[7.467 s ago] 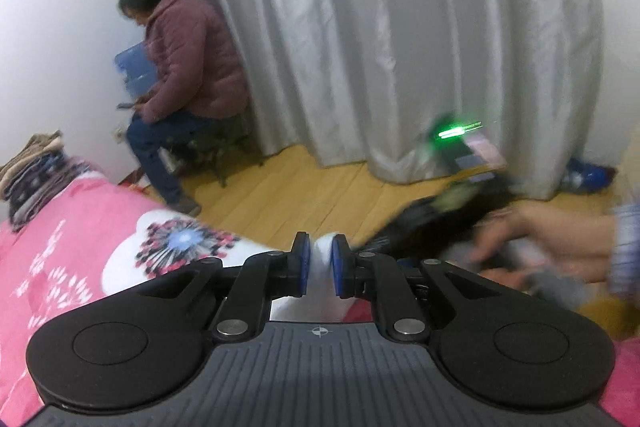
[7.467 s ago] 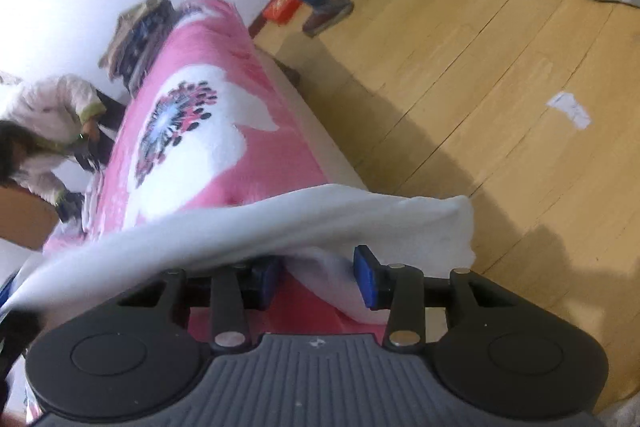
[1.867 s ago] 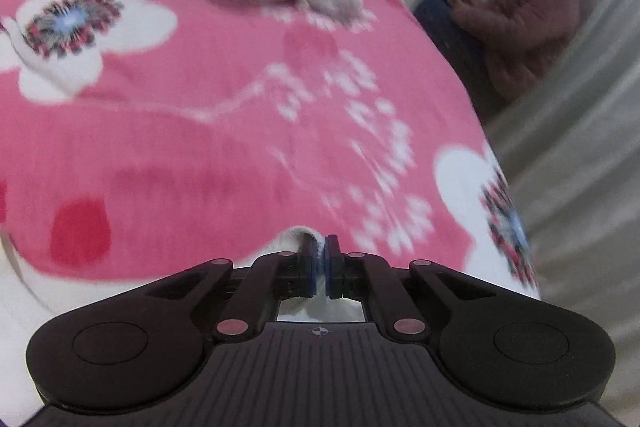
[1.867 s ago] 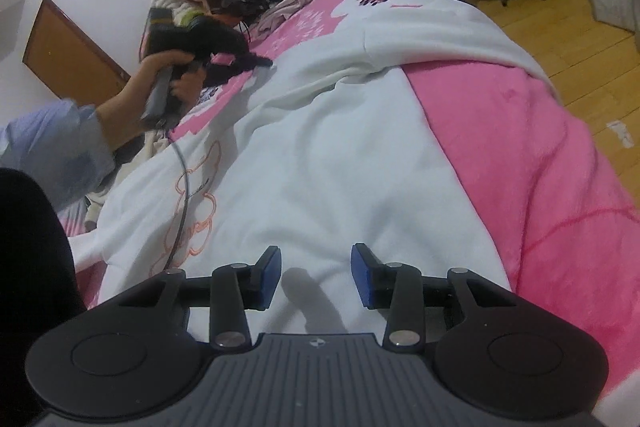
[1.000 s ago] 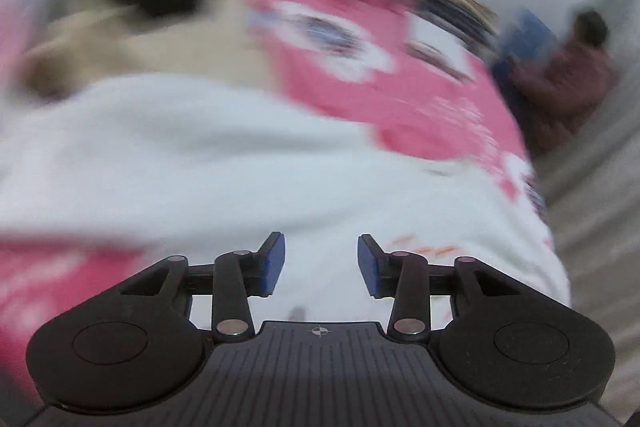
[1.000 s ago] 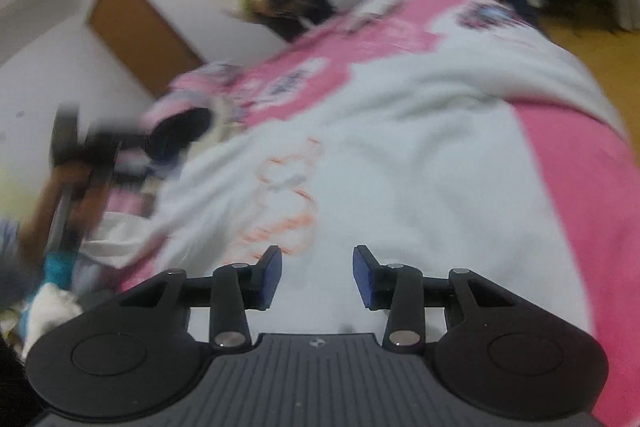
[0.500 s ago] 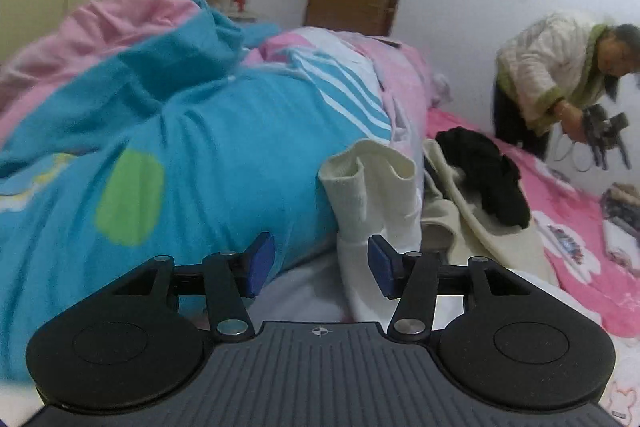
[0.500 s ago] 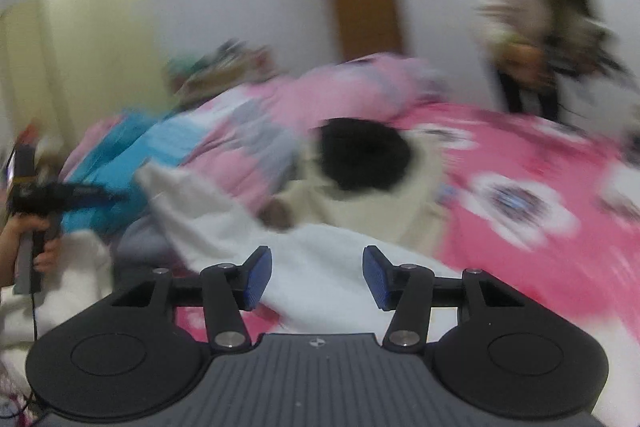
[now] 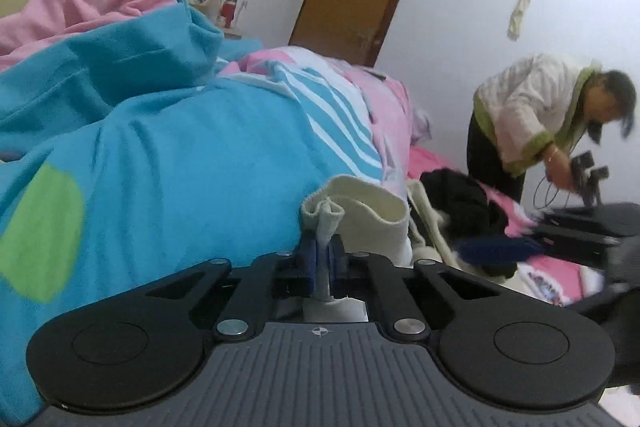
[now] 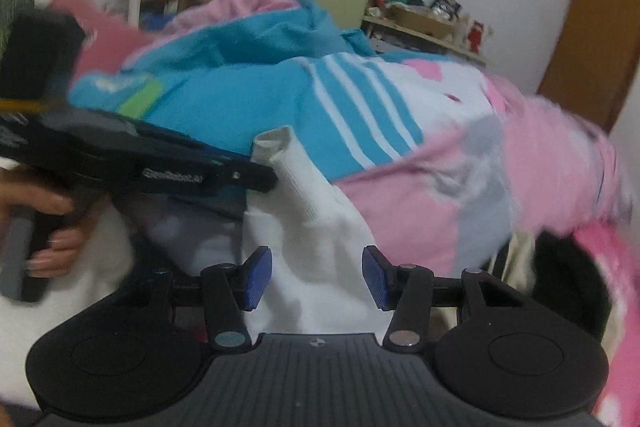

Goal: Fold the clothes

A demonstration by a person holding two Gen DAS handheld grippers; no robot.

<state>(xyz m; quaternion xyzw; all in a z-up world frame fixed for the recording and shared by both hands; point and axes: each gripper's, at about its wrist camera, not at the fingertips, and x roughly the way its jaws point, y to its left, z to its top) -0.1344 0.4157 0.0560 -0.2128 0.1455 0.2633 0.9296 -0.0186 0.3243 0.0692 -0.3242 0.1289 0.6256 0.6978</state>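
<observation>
Left tongs (image 9: 322, 259) pinch white sleeve cuff (image 9: 362, 209); right tongs (image 10: 317, 281) agape

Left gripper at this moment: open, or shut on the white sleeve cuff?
Shut on it. The left gripper has its blue pads pressed together with the white sleeve cuff pinched between them, also visible from the right wrist.

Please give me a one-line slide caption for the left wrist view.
Left gripper shut on white ribbed sleeve cuff, beside blue quilt.
</observation>
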